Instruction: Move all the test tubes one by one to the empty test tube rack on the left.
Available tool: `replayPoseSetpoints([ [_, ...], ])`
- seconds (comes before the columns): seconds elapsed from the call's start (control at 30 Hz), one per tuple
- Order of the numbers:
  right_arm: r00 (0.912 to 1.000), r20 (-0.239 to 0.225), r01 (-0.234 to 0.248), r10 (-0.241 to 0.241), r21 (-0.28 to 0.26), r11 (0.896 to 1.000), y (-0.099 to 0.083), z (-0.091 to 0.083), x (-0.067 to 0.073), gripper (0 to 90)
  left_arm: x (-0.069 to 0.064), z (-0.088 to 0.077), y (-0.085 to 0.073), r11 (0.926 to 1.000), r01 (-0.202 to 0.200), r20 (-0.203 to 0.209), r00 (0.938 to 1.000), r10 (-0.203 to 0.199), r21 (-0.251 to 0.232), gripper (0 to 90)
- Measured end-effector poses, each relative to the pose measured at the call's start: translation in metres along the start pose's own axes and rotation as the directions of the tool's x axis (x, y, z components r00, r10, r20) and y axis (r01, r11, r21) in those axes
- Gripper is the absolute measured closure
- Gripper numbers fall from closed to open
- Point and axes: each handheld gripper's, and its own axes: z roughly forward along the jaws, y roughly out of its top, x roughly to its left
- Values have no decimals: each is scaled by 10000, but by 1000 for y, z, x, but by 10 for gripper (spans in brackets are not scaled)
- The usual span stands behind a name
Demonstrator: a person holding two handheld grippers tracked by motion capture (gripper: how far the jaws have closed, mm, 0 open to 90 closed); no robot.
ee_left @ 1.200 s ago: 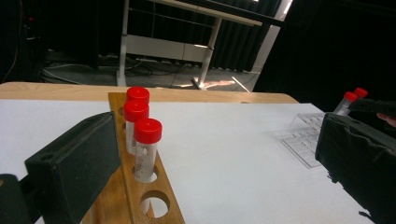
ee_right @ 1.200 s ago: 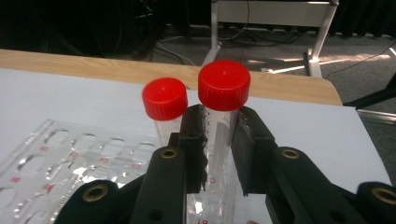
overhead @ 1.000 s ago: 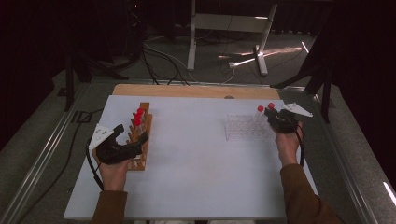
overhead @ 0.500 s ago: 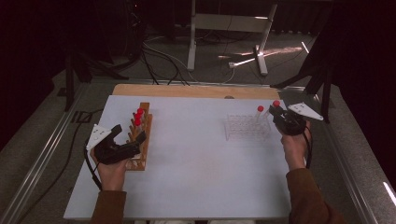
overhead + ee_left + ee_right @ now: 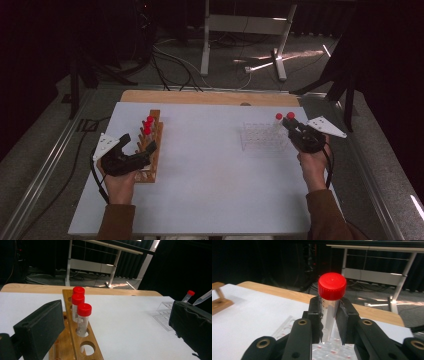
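A wooden rack [image 5: 154, 159] lies at the table's left with three red-capped tubes [image 5: 148, 125] upright in its far holes. My left gripper [image 5: 139, 142] is open beside it, its jaws straddling the rack's near end. In the left gripper view [image 5: 117, 325] the tubes [image 5: 83, 315] stand between the wide jaws, untouched, in the wooden rack [image 5: 86, 350]. My right gripper [image 5: 290, 125] is shut on a clear red-capped tube [image 5: 290, 116], held upright over the clear plastic rack [image 5: 260, 137]. The right gripper view [image 5: 330, 305] shows the pads clamping that tube [image 5: 332, 287] below its cap. Another red-capped tube [image 5: 278, 117] stands in the clear rack.
The white tabletop [image 5: 210, 190] rests on a wooden board [image 5: 200, 97] that shows along the far edge. Metal rails run down both sides of the table. A table frame [image 5: 240, 30] and cables lie on the dark floor beyond.
My right hand has shifted slightly right and up with the tube still in its jaws. The left gripper has stayed where it was.
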Motion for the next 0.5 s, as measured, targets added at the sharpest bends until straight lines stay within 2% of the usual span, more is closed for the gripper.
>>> replayPoseSetpoints([
  [0.23, 9987, -501, 35, -38, -57, 10000, -5, -4, 15, 739, 1, -1, 0, 10000, 4, -5, 10000, -4, -22, 7],
  [0.5, 9958, -912, -30, 32, 27, 10000, -12, -7, 23, 738, 0, 0, -1, 10000, -15, -27, 10000, 15, 74, 7],
])
